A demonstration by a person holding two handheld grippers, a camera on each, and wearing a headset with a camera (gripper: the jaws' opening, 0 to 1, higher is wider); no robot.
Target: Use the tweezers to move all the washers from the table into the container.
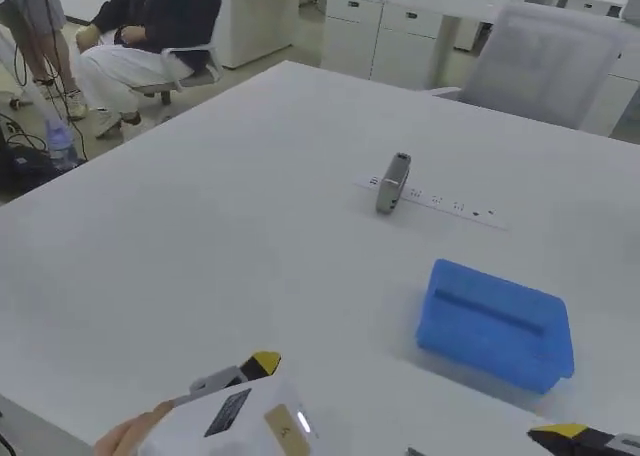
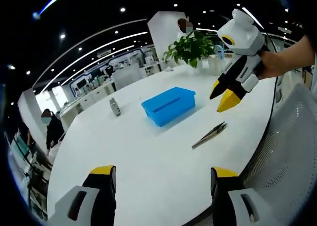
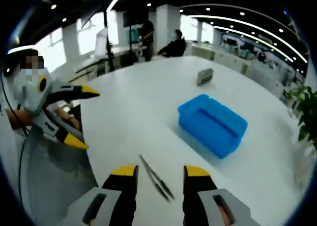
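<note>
While the fingers (image 3: 197, 182) of the right gripper (image 3: 159, 176) stand moderately apart and hold nothing, the tweezers (image 3: 155, 178) lie flat on the counter (image 3: 138, 117), in line with the gap and untouched. Seen from the other side, this gripper hangs above the counter, clear of them. The left gripper (image 2: 163, 179) has its fingers spread wide, also empty, off to one side of the tweezers.

The tweezers look like thin bare metal: two slim blades joined at one end and tapering to a point. I judge them light, hard, springy and slippery, and so low on the surface that lifting them is likely to be awkward. The best hold is probably across the blades at mid-length, flat sides to the fingers, where a squeeze would close the tips. Nearer the joined end they would hardly close, and nearer the tips the fingers would get in the way.

Just beyond them sits the container (image 3: 213, 123), an open rectangular tray of blue plastic with rounded corners. Farther off stands a small grey block (image 3: 204, 76). The counter is smooth, matte white, and any washers are too small to tell against it
</note>
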